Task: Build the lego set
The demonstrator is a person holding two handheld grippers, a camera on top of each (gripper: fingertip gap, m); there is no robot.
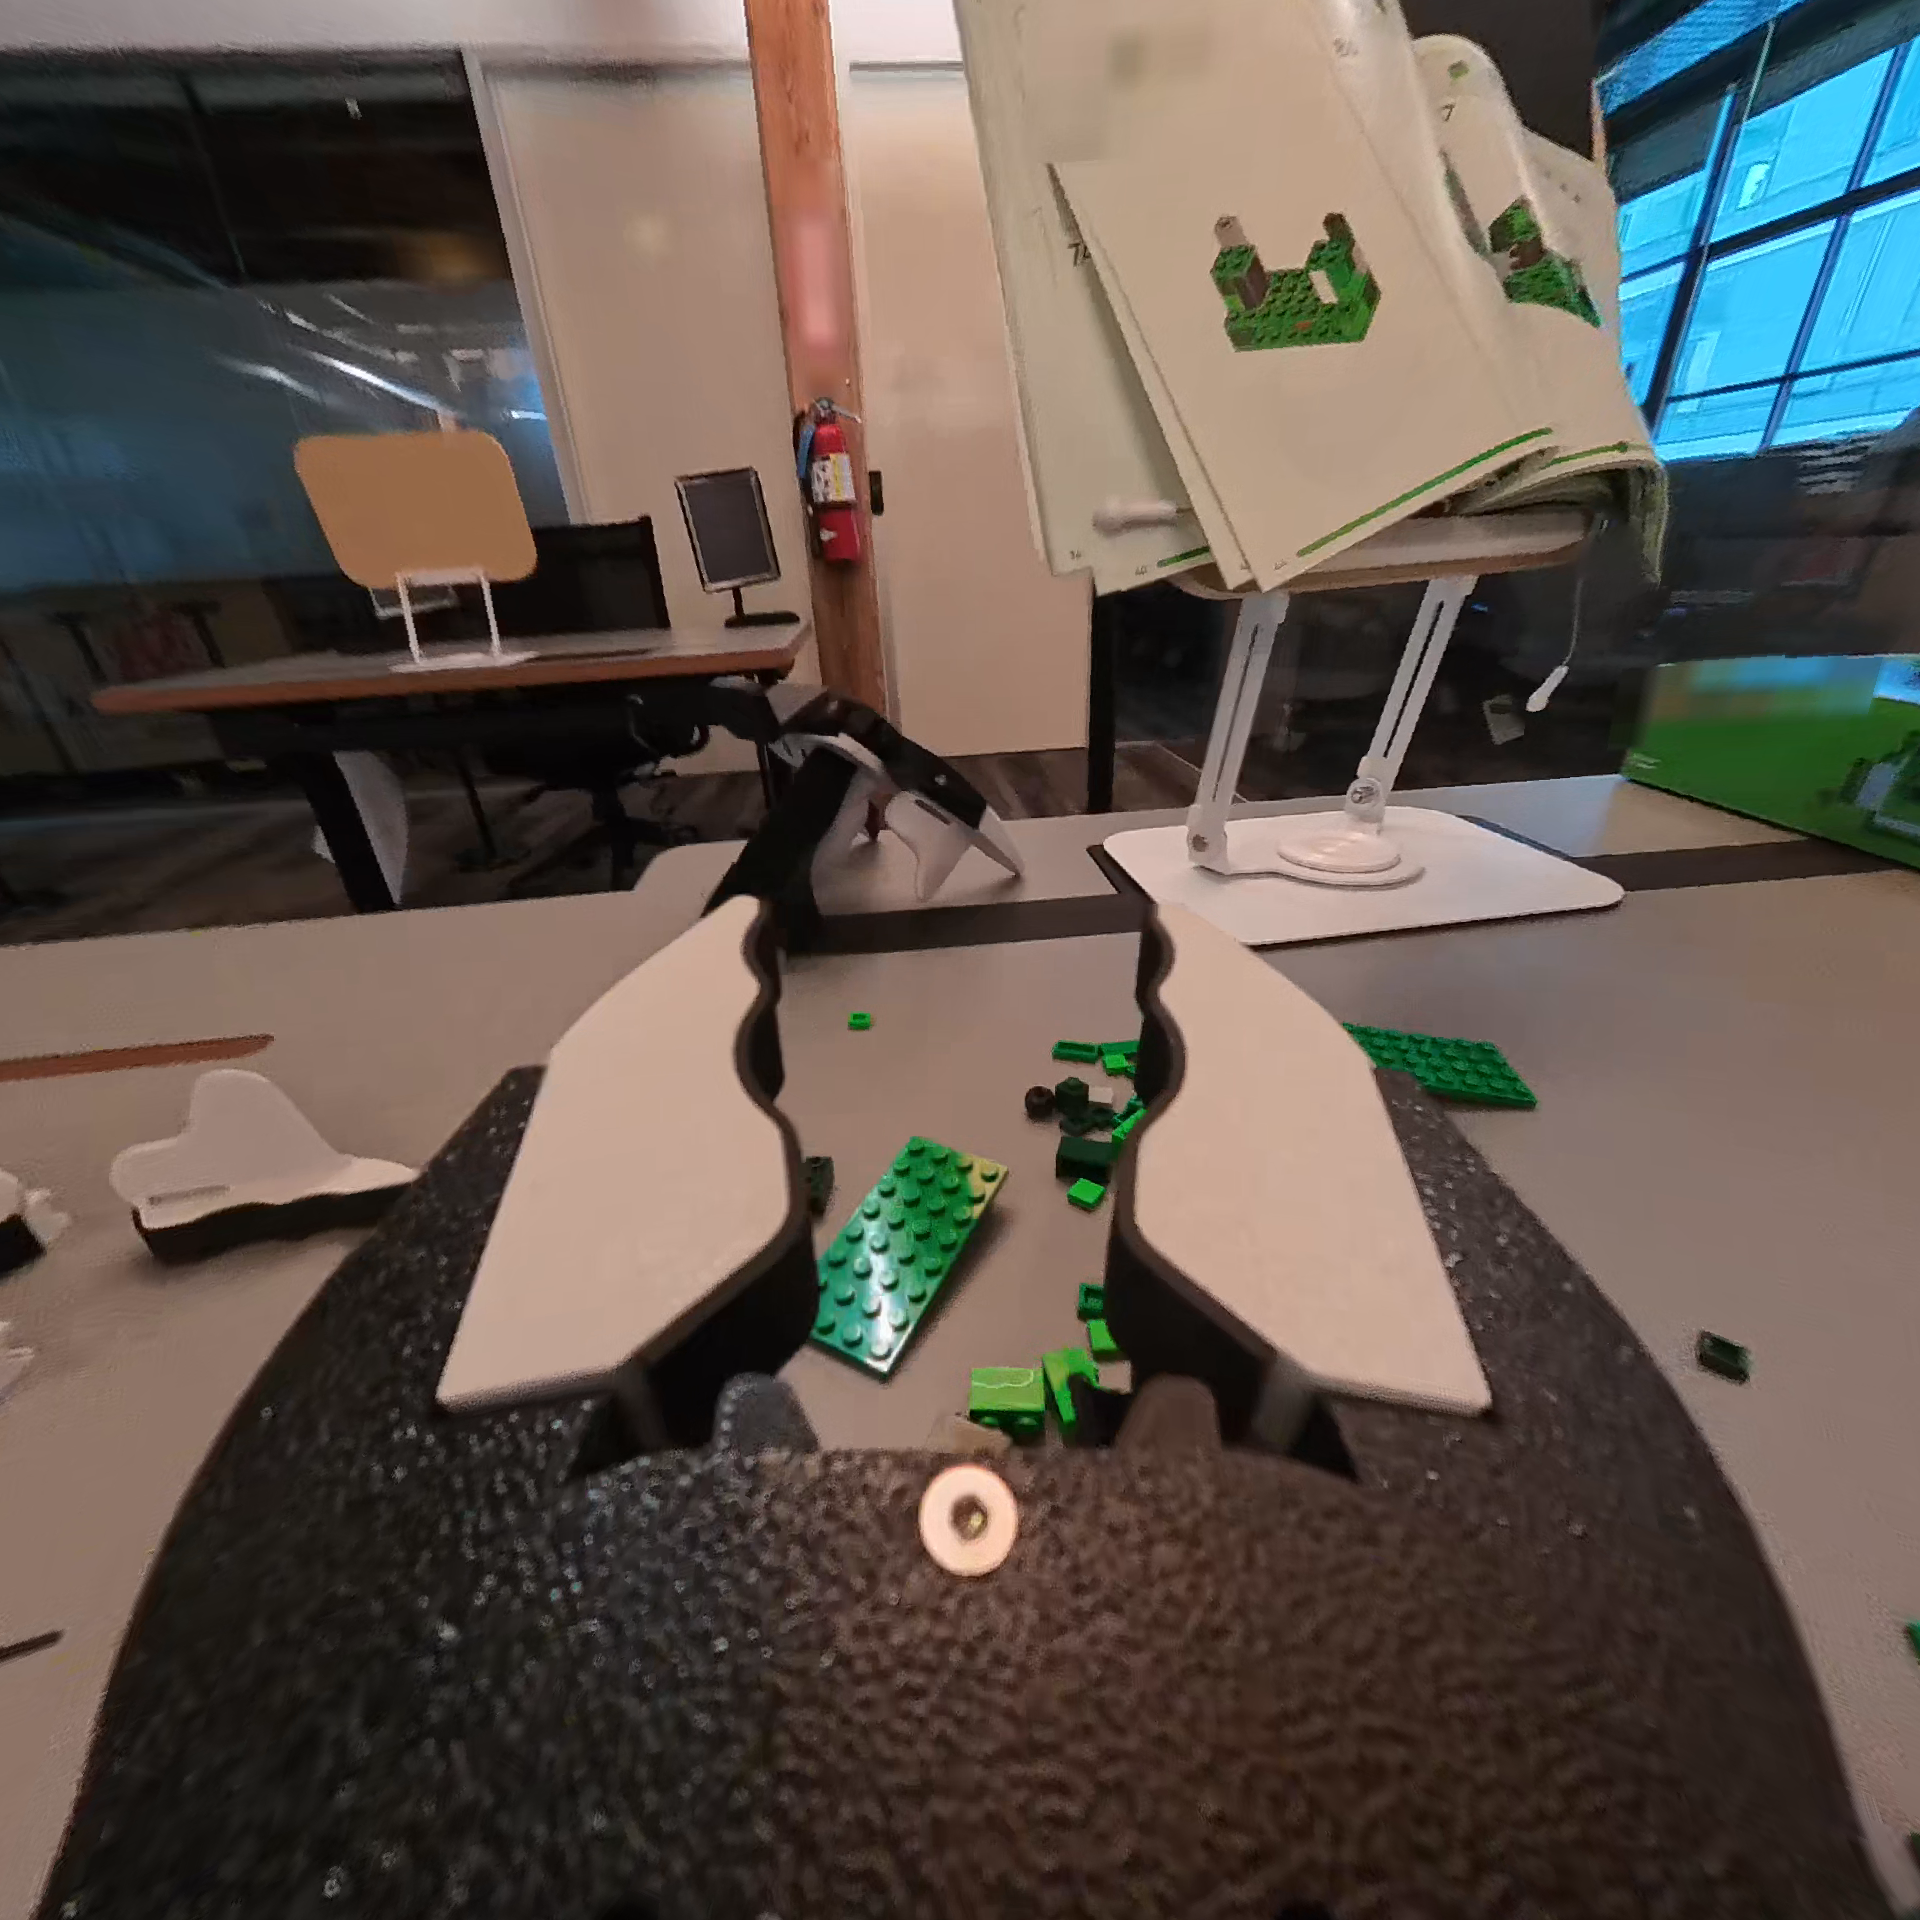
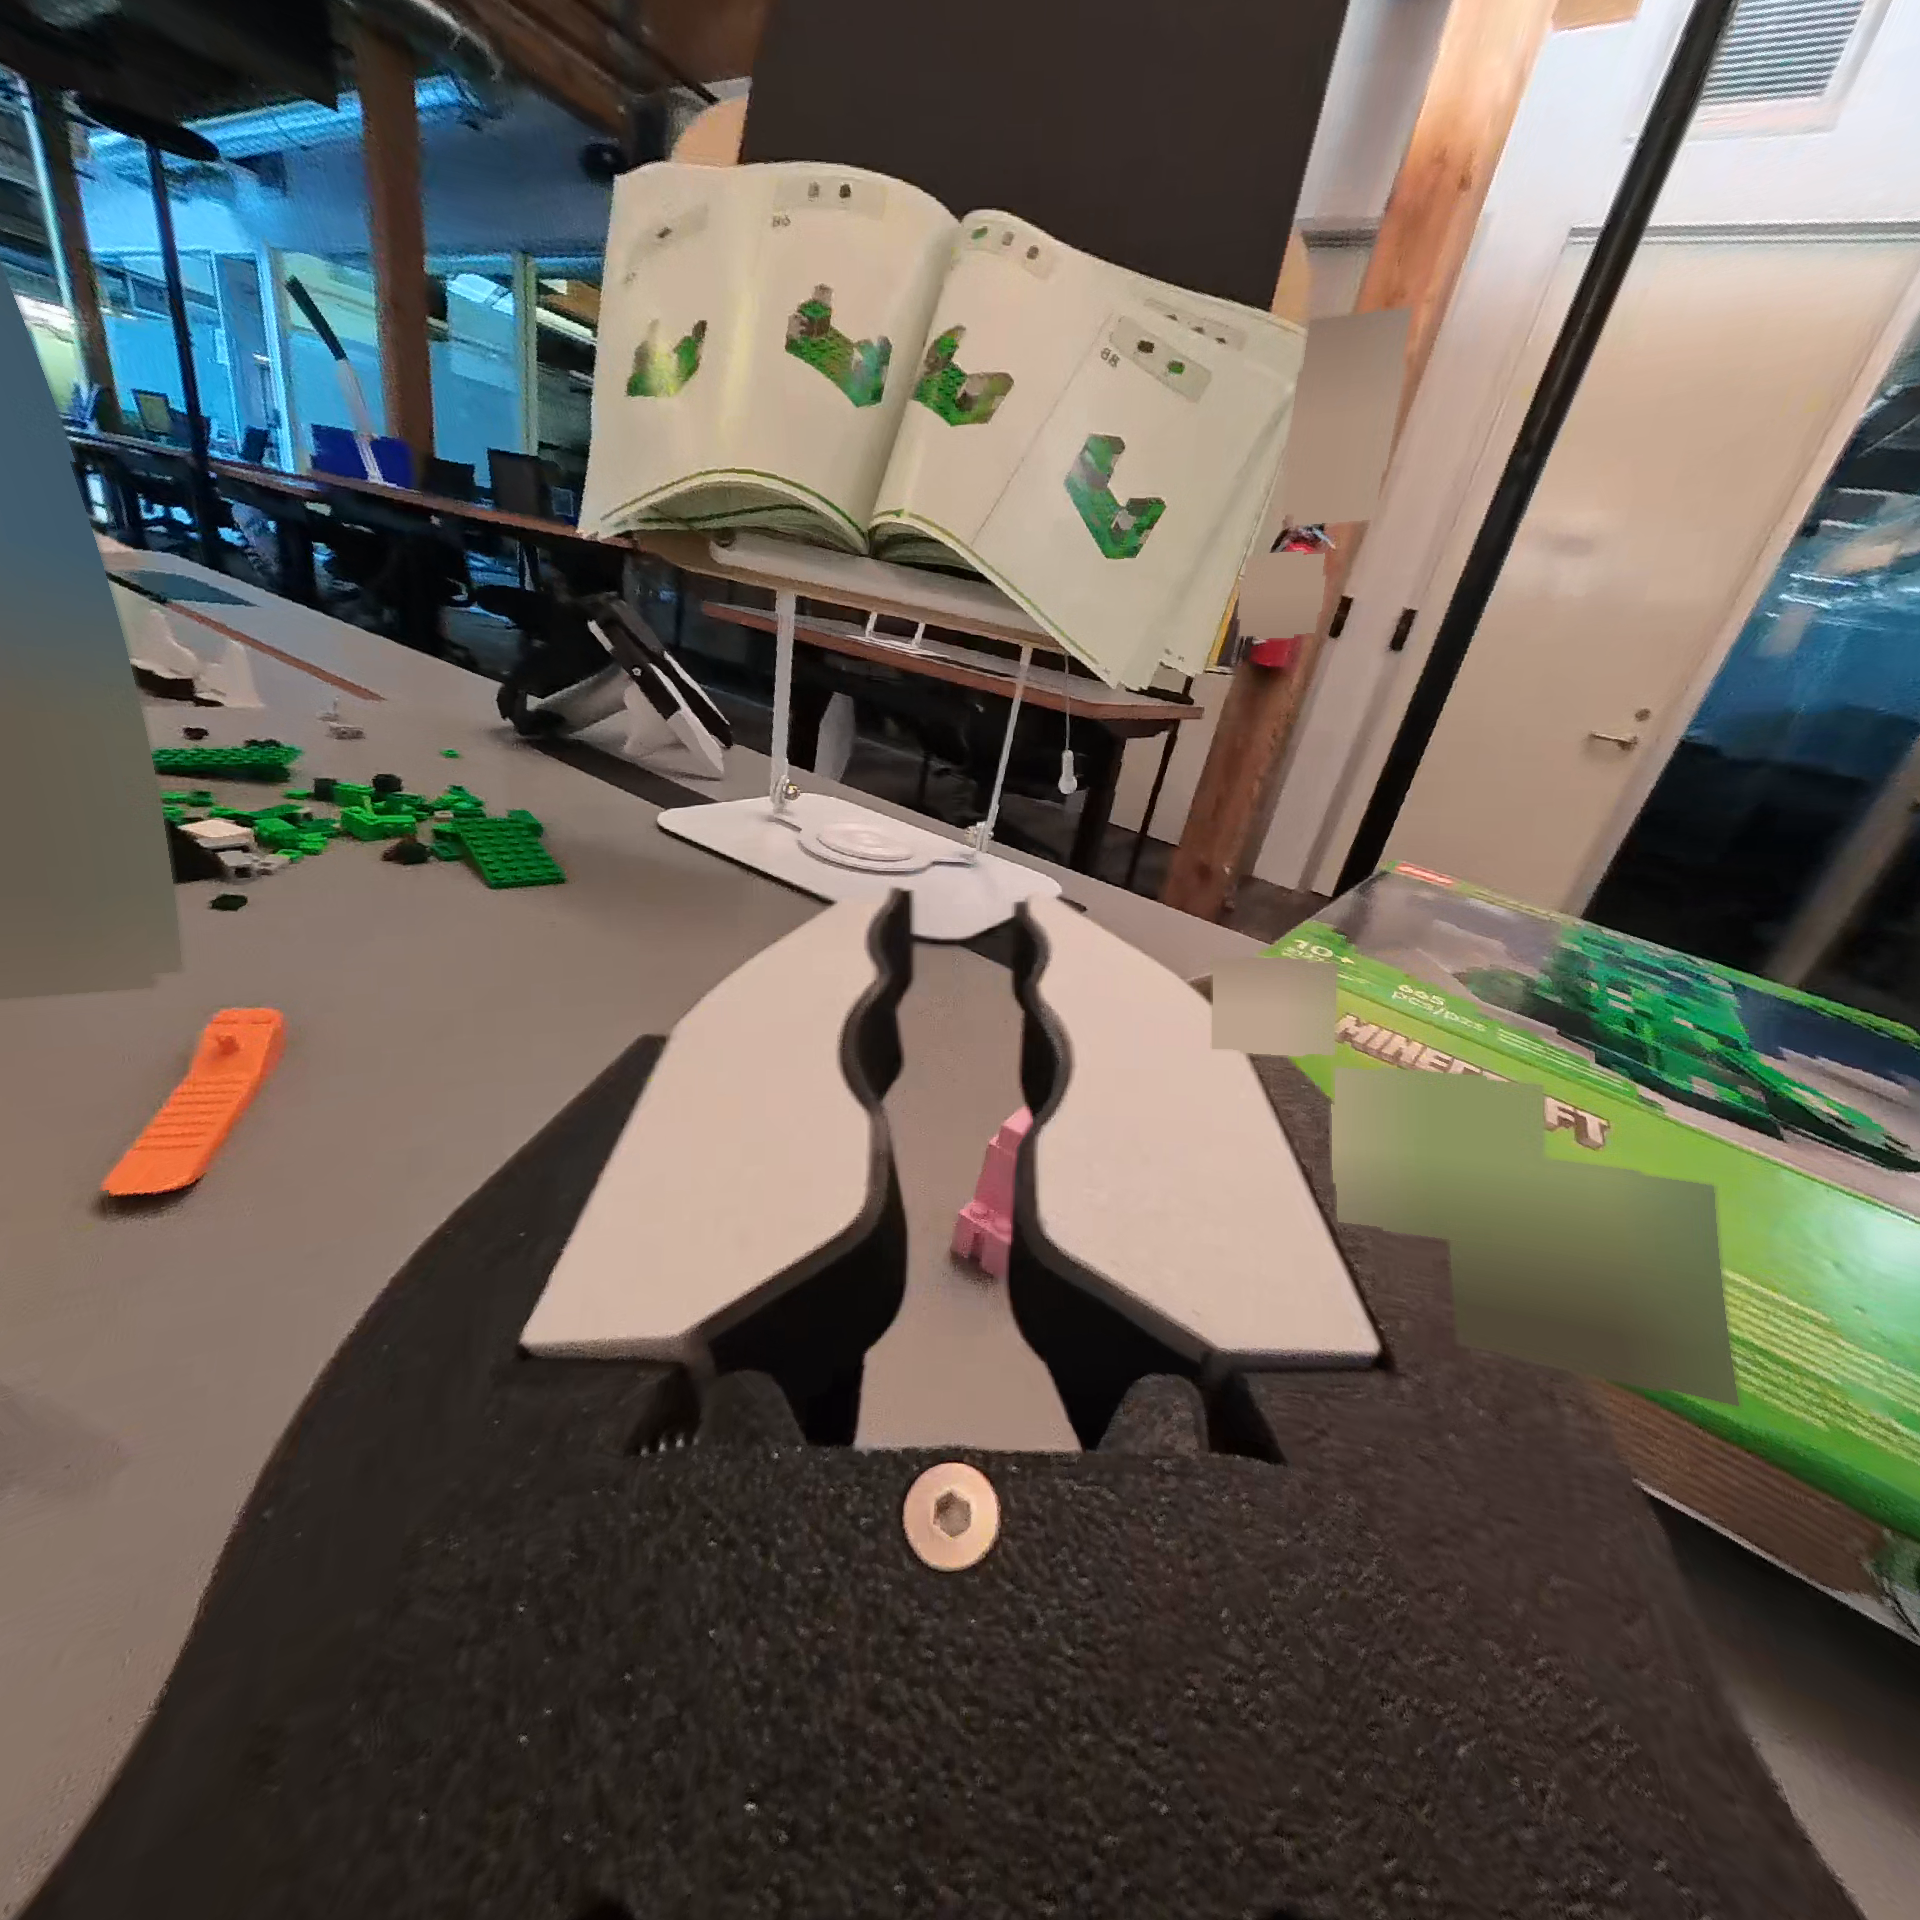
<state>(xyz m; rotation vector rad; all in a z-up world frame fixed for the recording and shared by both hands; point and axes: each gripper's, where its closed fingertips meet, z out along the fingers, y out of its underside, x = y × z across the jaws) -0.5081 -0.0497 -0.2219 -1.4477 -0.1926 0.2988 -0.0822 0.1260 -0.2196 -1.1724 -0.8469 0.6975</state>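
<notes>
In the left wrist view my left gripper is open wide and empty above the grey table. Below it, between the fingers, lie a bright green plate and a pile of small green and dark pieces. A second green plate lies right of the right finger. In the right wrist view my right gripper is open with a narrow gap and holds nothing. A small pink piece lies on the table under it, partly hidden by the right finger. The green pile is far left.
An open instruction booklet rests on a white stand at the back. A green set box lies on the right. An orange brick separator lies on the left. A spare gripper and loose white finger parts lie on the table. Spacing between my two grippers at the tips: around 45 centimeters.
</notes>
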